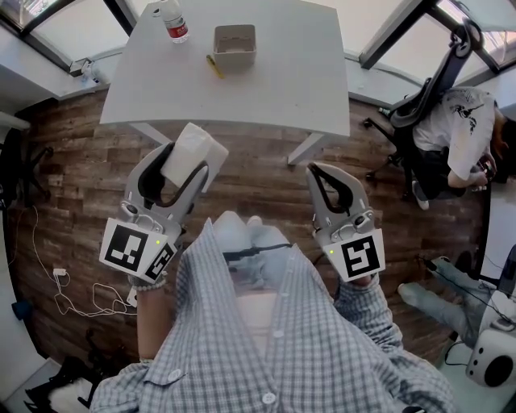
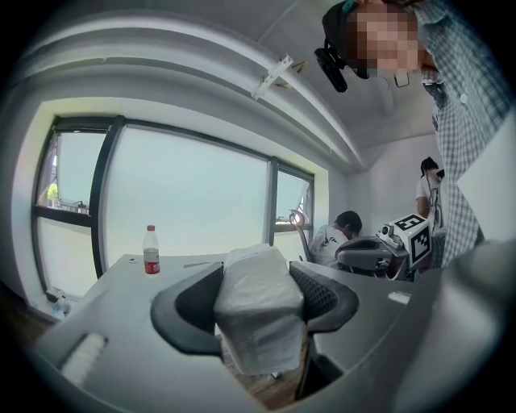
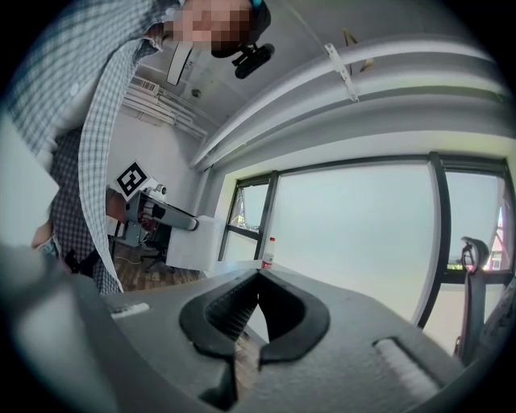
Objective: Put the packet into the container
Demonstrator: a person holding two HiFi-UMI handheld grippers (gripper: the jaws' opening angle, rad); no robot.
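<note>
My left gripper (image 1: pixel 187 165) is shut on a white packet (image 1: pixel 191 155), which sticks out past the jaws above the wooden floor, short of the table. In the left gripper view the packet (image 2: pixel 256 306) fills the gap between the two black jaws of the left gripper (image 2: pixel 256 294). The beige square container (image 1: pixel 235 44) stands open on the far part of the grey table (image 1: pixel 290 81). My right gripper (image 1: pixel 328 179) hangs to the right at about the same height, shut with nothing in it; in its own view the right gripper (image 3: pixel 256 302) has its jaw tips meeting.
A water bottle (image 1: pixel 175 22) with a red label and a yellow pencil (image 1: pixel 214 66) lie near the container. A person sits in an office chair (image 1: pixel 451 89) at the right. Cables (image 1: pixel 64 294) trail on the floor at left. The bottle (image 2: pixel 151 252) also shows on the table.
</note>
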